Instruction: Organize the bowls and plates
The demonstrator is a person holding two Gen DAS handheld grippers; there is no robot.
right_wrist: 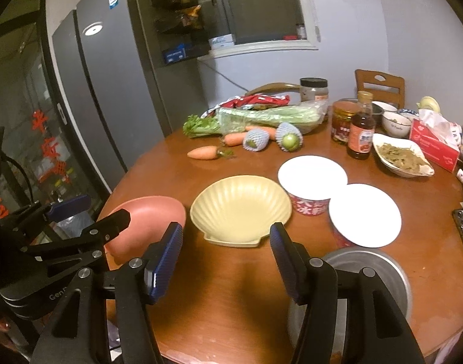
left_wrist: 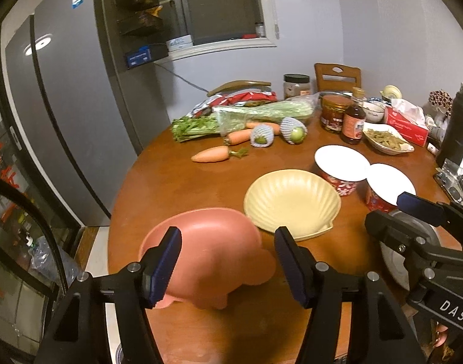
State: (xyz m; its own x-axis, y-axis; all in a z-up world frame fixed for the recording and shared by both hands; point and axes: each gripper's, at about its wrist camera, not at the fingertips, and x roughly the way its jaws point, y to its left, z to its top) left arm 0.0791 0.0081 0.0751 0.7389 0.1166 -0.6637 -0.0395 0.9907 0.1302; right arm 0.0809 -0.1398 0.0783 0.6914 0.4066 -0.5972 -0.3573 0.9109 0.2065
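Observation:
A pink bowl (left_wrist: 219, 242) sits near the front left edge of the round wooden table (left_wrist: 176, 188). My left gripper (left_wrist: 228, 265) hovers over it, open, and its pads do not press on the bowl. Beside the bowl lies a pale yellow shell-shaped plate (left_wrist: 292, 203), empty. My right gripper (right_wrist: 226, 259) is open over bare table in front of the shell plate (right_wrist: 240, 209), with nothing between its fingers. A grey metal dish (right_wrist: 367, 267) lies under its right finger. Two red paper bowls with white tops (right_wrist: 311, 173) (right_wrist: 364, 215) stand to the right.
Carrots (left_wrist: 211, 154), celery (left_wrist: 255, 113), two netted fruits, jars, a sauce bottle (left_wrist: 354, 118), a dish of food (right_wrist: 401, 156) and a tissue box (right_wrist: 434, 142) crowd the table's back. A grey fridge (left_wrist: 67, 106) stands left, a chair (left_wrist: 337, 77) behind, and a black flask (left_wrist: 457, 127) at the right.

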